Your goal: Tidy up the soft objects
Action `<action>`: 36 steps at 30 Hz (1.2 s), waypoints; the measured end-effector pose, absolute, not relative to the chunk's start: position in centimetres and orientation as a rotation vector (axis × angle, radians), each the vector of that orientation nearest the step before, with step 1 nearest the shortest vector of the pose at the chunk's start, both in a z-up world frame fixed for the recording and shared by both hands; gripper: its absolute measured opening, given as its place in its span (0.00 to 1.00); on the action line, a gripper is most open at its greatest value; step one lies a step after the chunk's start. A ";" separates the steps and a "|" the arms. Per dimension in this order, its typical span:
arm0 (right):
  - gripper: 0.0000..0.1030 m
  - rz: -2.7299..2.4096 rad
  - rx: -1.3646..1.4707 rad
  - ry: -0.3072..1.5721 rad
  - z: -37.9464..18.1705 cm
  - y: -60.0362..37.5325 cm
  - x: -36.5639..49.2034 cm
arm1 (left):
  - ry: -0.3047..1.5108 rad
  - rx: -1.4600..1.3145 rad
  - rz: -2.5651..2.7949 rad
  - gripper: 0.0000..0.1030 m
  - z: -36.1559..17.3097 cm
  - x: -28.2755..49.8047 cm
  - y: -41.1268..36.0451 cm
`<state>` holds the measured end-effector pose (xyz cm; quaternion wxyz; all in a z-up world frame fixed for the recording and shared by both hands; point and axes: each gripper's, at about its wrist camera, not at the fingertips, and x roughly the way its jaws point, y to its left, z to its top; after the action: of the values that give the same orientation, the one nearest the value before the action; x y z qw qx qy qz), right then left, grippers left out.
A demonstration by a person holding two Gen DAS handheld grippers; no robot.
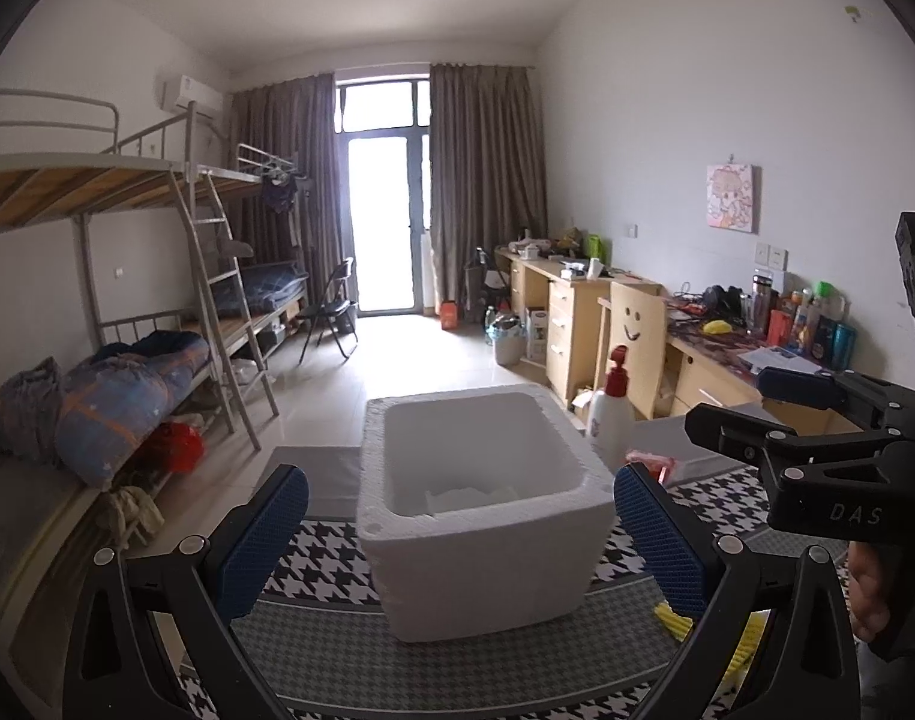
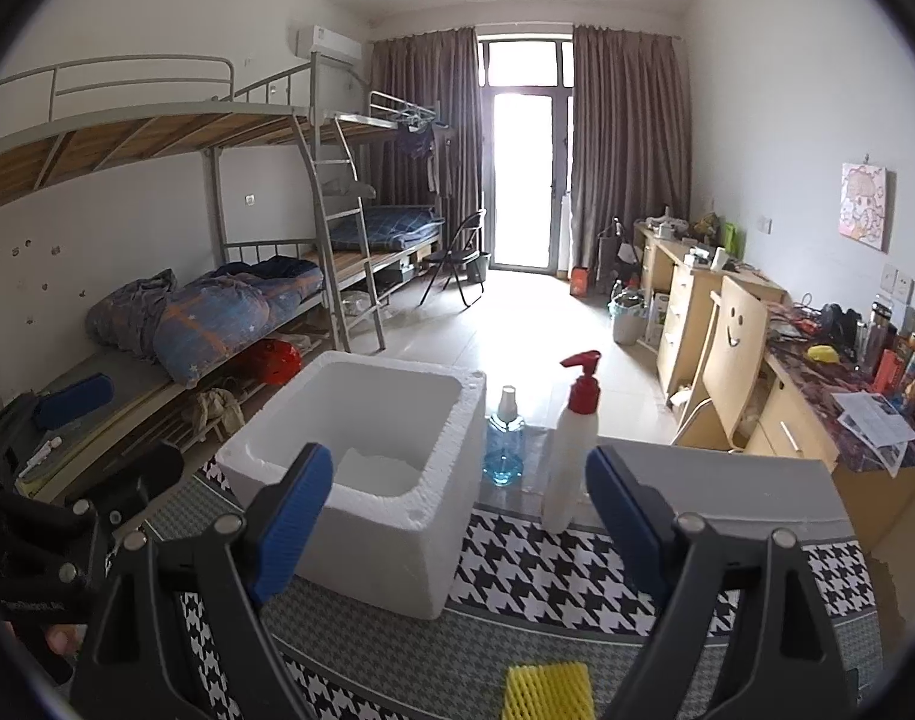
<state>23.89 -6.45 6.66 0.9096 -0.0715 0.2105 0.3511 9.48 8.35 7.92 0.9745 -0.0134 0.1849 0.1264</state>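
The white foam box is the largest thing on the houndstooth table mat and serves as the landmark: it stands upright with its open mouth facing the ceiling, probably so soft things can be dropped straight in. Something pale lies on its floor; what it is I cannot tell.

The left gripper hangs on the near side of the box, blue pads spread wide to either side of it and clamped on nothing; the box is framed between the fingers but untouched. The right gripper sits at the box's near right corner, its jaws also wide apart and empty. Both point slightly downward over the mat, which reads as a survey before anything is picked.

Right of the box stands a white pump bottle with a red head, upright. Between it and the box, just behind, is a small blue spray bottle. They stand along the far edge, perhaps to keep the working area free.

The yellow ridged sponge, likely the soft item to be sorted, lies flat on the mat in front of the box and to its right, directly below the right gripper. Its ridges run away from the camera toward the box; its full outline is cut off, so its long axis cannot be settled.
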 end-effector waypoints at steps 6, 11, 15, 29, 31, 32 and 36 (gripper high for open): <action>0.87 0.709 -0.141 0.424 6.6 -7.8 23.2 | 0.367 -0.025 0.208 0.99 7.6 8.7 7.4; 0.87 0.705 -0.134 0.412 6.5 -8.7 22.3 | 0.356 -0.007 0.170 0.99 7.6 8.1 6.3; 0.87 0.691 -0.125 0.413 6.2 -9.4 22.1 | 0.351 -0.014 0.153 0.99 7.4 7.8 6.0; 0.87 0.629 -0.098 0.417 4.8 -12.2 21.5 | 0.365 -0.039 0.081 0.99 5.6 7.5 4.6; 0.87 0.625 -0.102 0.414 4.7 -12.4 21.2 | 0.364 -0.044 0.072 0.99 5.4 7.5 4.3; 0.87 0.621 -0.104 0.412 4.7 -12.5 21.1 | 0.366 -0.047 0.063 0.99 5.2 7.6 4.1; 0.87 0.609 -0.110 0.403 4.6 -12.8 20.7 | 0.372 -0.049 0.047 0.99 4.8 7.6 3.5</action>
<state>20.67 -12.76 4.57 0.9326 -0.0537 0.1969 0.2978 7.65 3.50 4.77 0.9822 -0.0245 0.1849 0.0233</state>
